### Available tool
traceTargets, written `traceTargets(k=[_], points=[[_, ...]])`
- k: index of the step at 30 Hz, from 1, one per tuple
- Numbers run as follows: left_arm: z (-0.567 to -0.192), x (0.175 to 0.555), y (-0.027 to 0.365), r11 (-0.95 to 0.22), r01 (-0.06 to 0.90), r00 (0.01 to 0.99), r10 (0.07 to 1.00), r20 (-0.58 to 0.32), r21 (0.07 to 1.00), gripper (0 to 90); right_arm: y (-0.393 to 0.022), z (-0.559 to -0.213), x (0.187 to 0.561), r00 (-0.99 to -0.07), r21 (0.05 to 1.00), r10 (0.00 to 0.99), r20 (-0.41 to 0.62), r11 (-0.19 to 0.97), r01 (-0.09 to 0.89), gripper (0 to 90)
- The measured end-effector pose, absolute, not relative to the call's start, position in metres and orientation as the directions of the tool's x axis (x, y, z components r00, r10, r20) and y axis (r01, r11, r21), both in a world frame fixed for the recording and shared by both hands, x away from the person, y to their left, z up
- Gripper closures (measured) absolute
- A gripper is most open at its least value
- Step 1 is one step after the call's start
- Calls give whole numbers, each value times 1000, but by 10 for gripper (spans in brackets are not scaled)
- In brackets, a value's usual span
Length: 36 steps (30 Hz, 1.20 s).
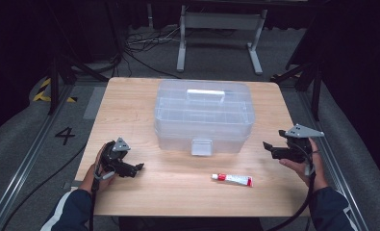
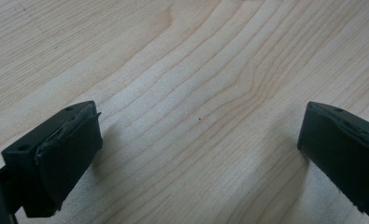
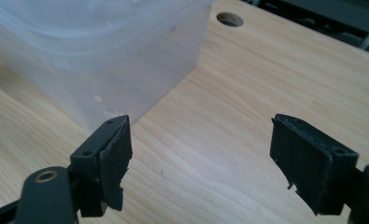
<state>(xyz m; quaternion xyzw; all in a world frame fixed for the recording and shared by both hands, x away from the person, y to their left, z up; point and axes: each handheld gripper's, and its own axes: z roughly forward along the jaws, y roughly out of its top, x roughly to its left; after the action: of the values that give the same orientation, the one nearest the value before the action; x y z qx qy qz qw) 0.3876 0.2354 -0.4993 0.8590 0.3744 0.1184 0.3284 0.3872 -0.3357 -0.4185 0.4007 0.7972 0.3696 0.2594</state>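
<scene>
A light wooden table [image 1: 130, 106] stands on grey carpet in a dark studio, with cables and a white metal stand [image 1: 221, 29] behind it and a black number 4 [image 1: 65, 135] marked on the floor at its left. At the table's near left, a person in a dark sleeve rests the left gripper [image 1: 138, 167] low over the wood, its jaws spread wide with only bare grain between them, as the left gripper view [image 2: 198, 140] confirms. In the middle sits a clear plastic organiser box [image 1: 203, 115], lid shut, with a white carry handle [image 1: 206, 95] on top and a front latch [image 1: 201, 147] facing the person. Just in front of it and to the right, a small white tube with a red cap [image 1: 232, 179] lies flat on the table, apart from both grippers. At the right edge, the right gripper [image 1: 269, 146] is held above the surface, pointing toward the box, jaws spread and holding nothing; the right gripper view [image 3: 198, 154] shows the box's corner just beyond them.
</scene>
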Motion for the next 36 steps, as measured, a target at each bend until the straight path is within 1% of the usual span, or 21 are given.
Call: traceTargets(k=[10,12,23,28,30,36], points=[[-499,388,235,-505,566,692,720,-42,652,0,-329,-387,389,-551,829,826,-123,390,401,241],[-499,388,236,-506,566,692,720,-42,652,0,-325,-379,388,-559,842,820,-122,384,379,250],[-499,388,235,-505,566,691,721,-41,651,1,-305,-349,399,-586,847,796,-154,412,337,265],[-499,388,236,-506,565,692,721,-41,651,0,-286,-334,407,-612,847,770,-182,439,301,273],[-499,388,235,-505,566,692,721,-41,651,1,-281,-331,410,-626,841,758,-186,452,297,297],[-499,388,235,-504,565,691,721,-41,653,0,-258,-323,423,-650,833,734,-196,475,284,311]])
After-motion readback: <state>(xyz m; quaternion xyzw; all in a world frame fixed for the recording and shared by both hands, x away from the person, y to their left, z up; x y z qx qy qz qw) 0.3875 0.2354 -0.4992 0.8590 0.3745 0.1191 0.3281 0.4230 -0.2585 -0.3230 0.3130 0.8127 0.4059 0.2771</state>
